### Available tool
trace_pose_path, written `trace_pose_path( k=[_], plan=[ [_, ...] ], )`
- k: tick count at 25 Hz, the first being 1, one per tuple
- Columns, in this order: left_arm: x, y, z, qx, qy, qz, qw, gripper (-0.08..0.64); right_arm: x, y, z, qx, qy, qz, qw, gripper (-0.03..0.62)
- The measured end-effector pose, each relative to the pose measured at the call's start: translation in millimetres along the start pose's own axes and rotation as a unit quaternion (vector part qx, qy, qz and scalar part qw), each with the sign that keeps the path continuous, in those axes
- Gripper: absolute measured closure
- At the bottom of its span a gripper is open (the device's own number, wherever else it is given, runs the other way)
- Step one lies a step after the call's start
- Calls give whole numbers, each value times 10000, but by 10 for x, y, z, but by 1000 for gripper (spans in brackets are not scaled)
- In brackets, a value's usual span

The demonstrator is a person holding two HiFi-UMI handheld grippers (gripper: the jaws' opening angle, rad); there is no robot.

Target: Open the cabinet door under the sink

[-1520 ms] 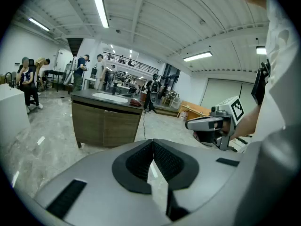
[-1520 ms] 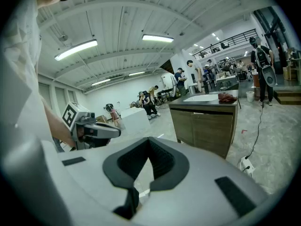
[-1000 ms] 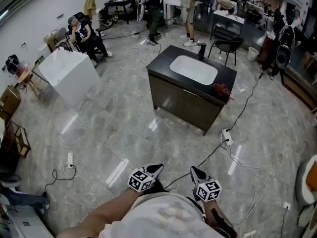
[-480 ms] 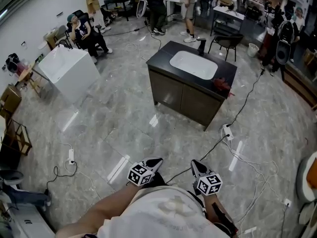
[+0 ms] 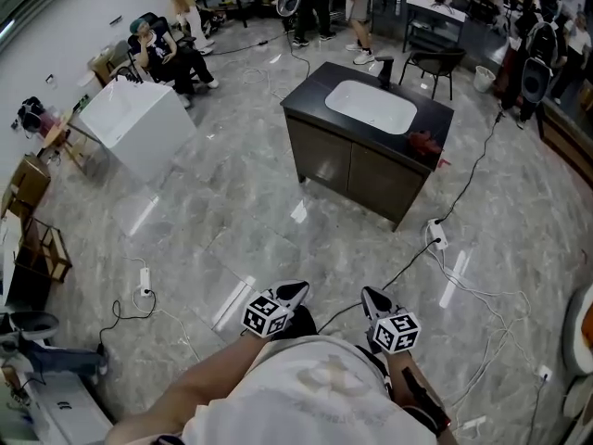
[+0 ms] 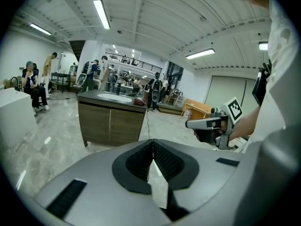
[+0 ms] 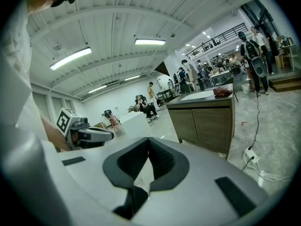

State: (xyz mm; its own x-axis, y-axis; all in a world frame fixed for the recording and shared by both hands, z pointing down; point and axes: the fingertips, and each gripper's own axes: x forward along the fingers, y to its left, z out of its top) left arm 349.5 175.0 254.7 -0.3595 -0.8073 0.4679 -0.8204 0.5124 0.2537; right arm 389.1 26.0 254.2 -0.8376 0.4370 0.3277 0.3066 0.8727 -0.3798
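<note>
Head view: I stand on the grey marble floor [image 5: 241,221] with both forearms low in front of my body and the two grippers side by side at the near edge of the scene. My left gripper [image 5: 298,288] and my right gripper [image 5: 368,293] point away from me toward the far side, tipped slightly downward. They are apart from each other, and their marker cubes [image 5: 267,315] face up. A black cable [image 5: 398,274] runs across the floor toward the gap between them.

In the left gripper view my jaws are pressed together at the tips with nothing between them. The right gripper view shows the same: jaws closed, empty. Each view catches the other gripper held level beside it, gripped in my hand.

The cabinet [image 5: 357,167] stands well apart from both grippers, far from me and a little to the right. Its two dark wood doors [image 5: 324,154] face me and both are closed flat. I cannot make out handles on them. Above them the white sink [image 5: 371,107] is set in a black countertop [image 5: 310,95]. A dark faucet [image 5: 384,68] stands at the far edge and a red thing [image 5: 424,144] lies at the right end. A white power strip [image 5: 437,235] lies on the floor near the cabinet's right corner. A white box [image 5: 139,123] stands off to the far left.
</note>
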Motion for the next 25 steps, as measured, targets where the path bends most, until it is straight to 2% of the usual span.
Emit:
trace_pose_path(
  k=[10, 14, 19, 25],
  plan=[
    [-137, 428, -114, -329, 161, 292, 9989, 550, 466, 31, 73, 56, 188, 194, 9996, 577],
    [16, 631, -28, -356, 210, 178, 9990, 549, 632, -30, 150, 77, 298, 100, 9995, 577],
    [288, 846, 324, -198, 92, -155, 9996, 549, 894, -241, 222, 98, 537, -102, 9985, 577],
    [461, 1469, 509, -183, 147, -262, 9994, 551, 1517, -303, 560, -109, 576, -358, 9976, 577]
  ],
)
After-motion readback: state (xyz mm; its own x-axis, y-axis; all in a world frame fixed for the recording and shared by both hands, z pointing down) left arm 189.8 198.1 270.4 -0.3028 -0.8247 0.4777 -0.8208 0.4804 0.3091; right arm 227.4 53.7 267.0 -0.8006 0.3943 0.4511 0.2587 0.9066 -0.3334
